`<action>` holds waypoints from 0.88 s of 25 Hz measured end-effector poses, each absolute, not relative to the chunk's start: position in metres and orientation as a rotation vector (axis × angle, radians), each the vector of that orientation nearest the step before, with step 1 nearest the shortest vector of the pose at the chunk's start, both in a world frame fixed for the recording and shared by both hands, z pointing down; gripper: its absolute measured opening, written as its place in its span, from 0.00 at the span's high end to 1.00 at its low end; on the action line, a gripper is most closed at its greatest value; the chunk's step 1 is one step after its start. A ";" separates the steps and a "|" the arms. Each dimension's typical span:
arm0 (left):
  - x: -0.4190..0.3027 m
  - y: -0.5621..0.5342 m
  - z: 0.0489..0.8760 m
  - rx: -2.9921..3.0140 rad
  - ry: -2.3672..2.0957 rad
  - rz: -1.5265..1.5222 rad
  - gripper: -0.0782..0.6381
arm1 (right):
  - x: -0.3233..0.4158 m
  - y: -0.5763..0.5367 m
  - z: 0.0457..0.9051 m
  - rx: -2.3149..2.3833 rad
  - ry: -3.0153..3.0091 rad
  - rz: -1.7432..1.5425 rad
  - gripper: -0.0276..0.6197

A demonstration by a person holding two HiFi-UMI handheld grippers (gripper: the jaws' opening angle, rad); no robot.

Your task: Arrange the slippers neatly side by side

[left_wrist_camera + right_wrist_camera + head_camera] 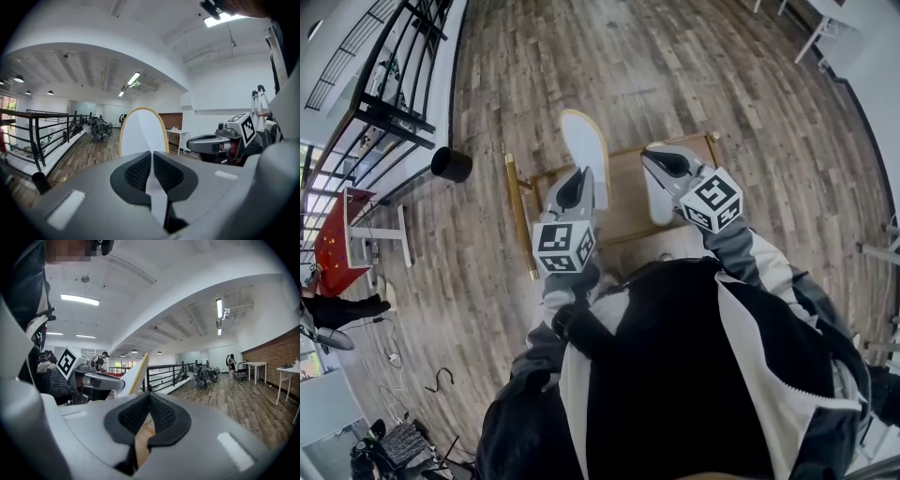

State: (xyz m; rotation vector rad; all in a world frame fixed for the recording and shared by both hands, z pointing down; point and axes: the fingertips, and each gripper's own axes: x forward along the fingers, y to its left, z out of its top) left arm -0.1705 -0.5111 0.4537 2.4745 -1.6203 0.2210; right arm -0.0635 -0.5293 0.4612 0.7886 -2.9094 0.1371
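Two grippers hung over a low wooden table [623,211]. Left gripper [578,186] clamped a white slipper [584,141] upright; right gripper [662,161], jaws together, was near the other slipper [658,202]. Black-and-white square markers [712,199] covered their cubes.

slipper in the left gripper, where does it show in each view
Head view: the slipper is at upper centre, sticking out past the left gripper.
Left gripper view: centre, upright and broadside, clamped between the jaws.
Right gripper view: left of centre, seen edge-on.
Shared landmark: the black railing, upper left in the head view, left in the left gripper view, centre in the right gripper view.
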 end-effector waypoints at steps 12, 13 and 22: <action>-0.267 -0.514 0.586 2.117 -1.722 0.530 0.85 | -0.045 -0.530 0.477 0.866 -2.862 0.146 0.95; -0.273 -0.514 0.596 2.087 -1.720 0.545 0.85 | -0.042 -0.530 0.478 0.876 -2.856 0.146 0.95; -0.313 -0.512 0.669 1.906 -1.689 0.698 0.85 | -0.024 -0.528 0.479 0.970 -2.801 0.148 0.95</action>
